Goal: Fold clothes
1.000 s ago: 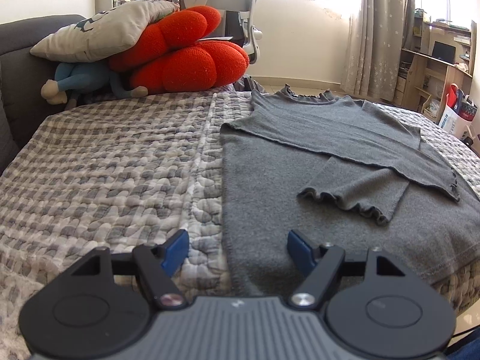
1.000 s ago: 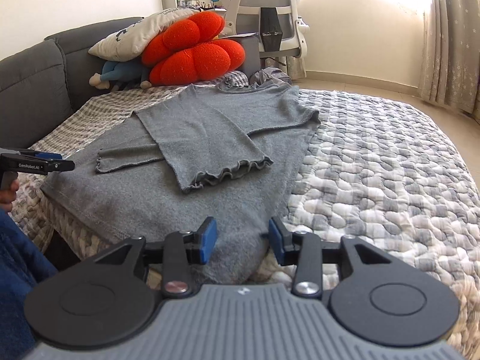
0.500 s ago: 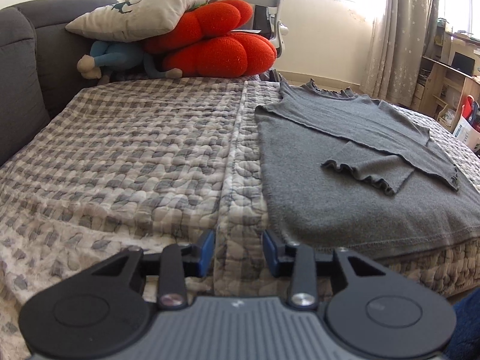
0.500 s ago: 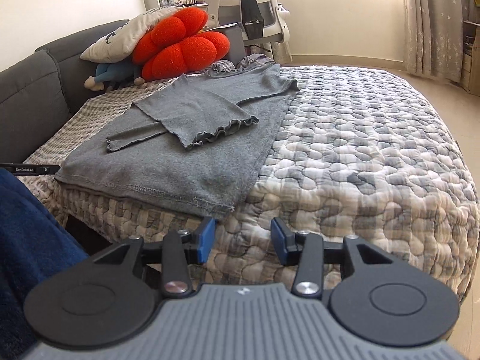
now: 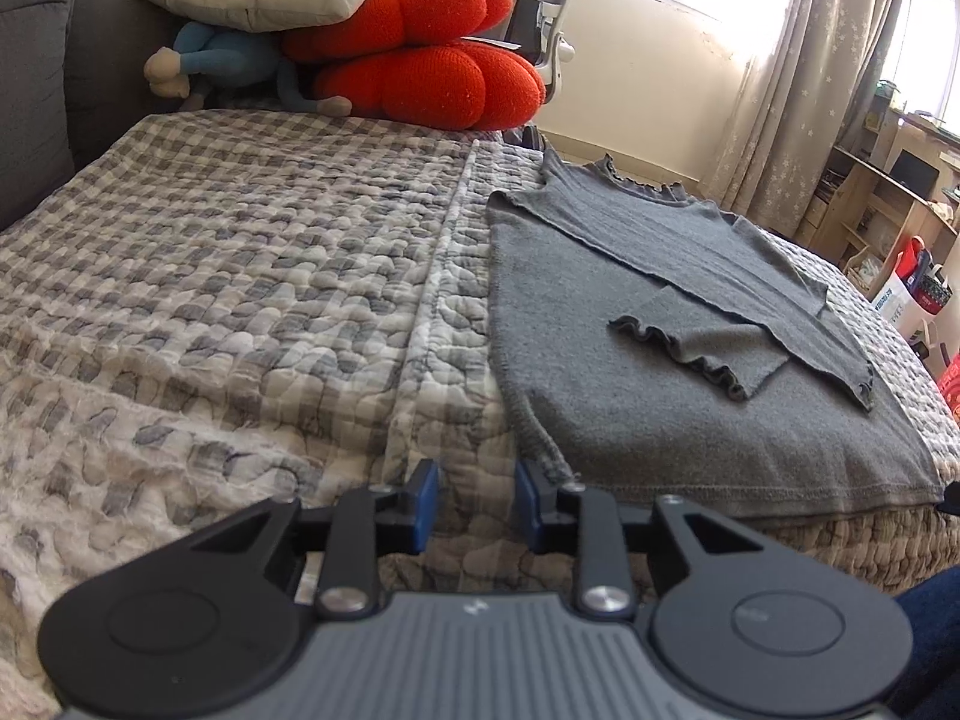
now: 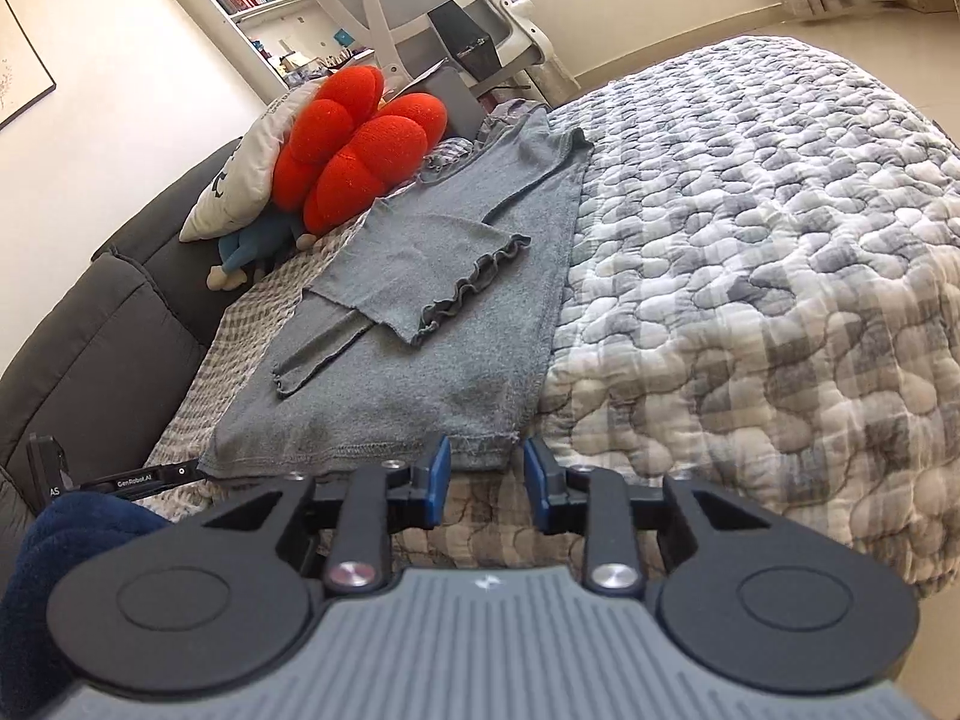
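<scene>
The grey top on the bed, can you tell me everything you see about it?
The grey top looks like soft knit, with a frilly collar and frilly cuffs. It lies flat on the quilted bedspread, collar toward the red cushion, hem at the near bed edge. Both sleeves are folded across its front, one overlapping the other. Nothing grips it.

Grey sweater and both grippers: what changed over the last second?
Both grippers narrowed and are closing, each near a bottom hem corner: left gripper, right gripper. Nothing is between either pair yet. The grey sweater lies unmoved, sleeves folded in.
</scene>
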`<state>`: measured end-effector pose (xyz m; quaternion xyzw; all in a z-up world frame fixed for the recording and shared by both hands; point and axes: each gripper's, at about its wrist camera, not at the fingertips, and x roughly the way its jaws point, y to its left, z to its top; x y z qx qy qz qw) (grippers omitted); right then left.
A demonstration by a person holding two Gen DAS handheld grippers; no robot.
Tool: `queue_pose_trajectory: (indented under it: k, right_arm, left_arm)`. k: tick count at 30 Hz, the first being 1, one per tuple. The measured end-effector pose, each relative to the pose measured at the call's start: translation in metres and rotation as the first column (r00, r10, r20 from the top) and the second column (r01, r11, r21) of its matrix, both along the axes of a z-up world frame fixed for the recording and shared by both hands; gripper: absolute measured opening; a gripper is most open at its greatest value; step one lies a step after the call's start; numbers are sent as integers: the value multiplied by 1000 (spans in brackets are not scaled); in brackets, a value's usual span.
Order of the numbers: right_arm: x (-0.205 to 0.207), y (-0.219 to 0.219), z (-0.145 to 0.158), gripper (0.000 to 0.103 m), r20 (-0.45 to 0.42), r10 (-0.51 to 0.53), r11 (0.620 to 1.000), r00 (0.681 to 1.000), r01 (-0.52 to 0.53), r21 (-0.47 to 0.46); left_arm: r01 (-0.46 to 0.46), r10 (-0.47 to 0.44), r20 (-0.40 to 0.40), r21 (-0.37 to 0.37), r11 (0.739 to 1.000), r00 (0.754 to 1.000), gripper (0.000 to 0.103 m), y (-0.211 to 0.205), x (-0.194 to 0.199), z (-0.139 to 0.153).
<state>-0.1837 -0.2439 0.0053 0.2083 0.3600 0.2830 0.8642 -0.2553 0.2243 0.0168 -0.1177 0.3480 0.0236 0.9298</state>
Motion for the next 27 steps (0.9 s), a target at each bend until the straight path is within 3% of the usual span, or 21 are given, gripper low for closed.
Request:
queue_pose_trajectory:
  k: [5, 9, 13, 15, 18, 27]
  right_arm:
    - [-1, -5, -3, 28, -6, -13, 1000, 1000, 13, 26]
    - [-2, -11, -3, 28, -1, -31, 999, 1000, 31, 37]
    - [-2, -30, -5, 28, -19, -60, 985, 998, 62, 161]
    - [0, -32, -6, 28, -35, -52, 983, 998, 58, 175]
    - [2, -25, -8, 28, -49, -39, 989, 998, 45, 142]
    - [2, -22, -15, 28, -63, -14, 984, 998, 25, 176]
  left_arm:
    - [-19, 17, -12, -100, 995, 1000, 29, 14, -3, 1]
    - [-8, 8, -6, -108, 994, 1000, 31, 14, -2, 2]
    - [5, -5, 0, -170, 985, 1000, 31, 15, 4, 0]
    - [18, -19, -3, -184, 983, 1000, 31, 11, 9, -2]
    - [23, -21, 13, -197, 980, 1000, 34, 10, 10, -2]
    - [-26, 34, 27, -271, 962, 999, 37, 35, -2, 1]
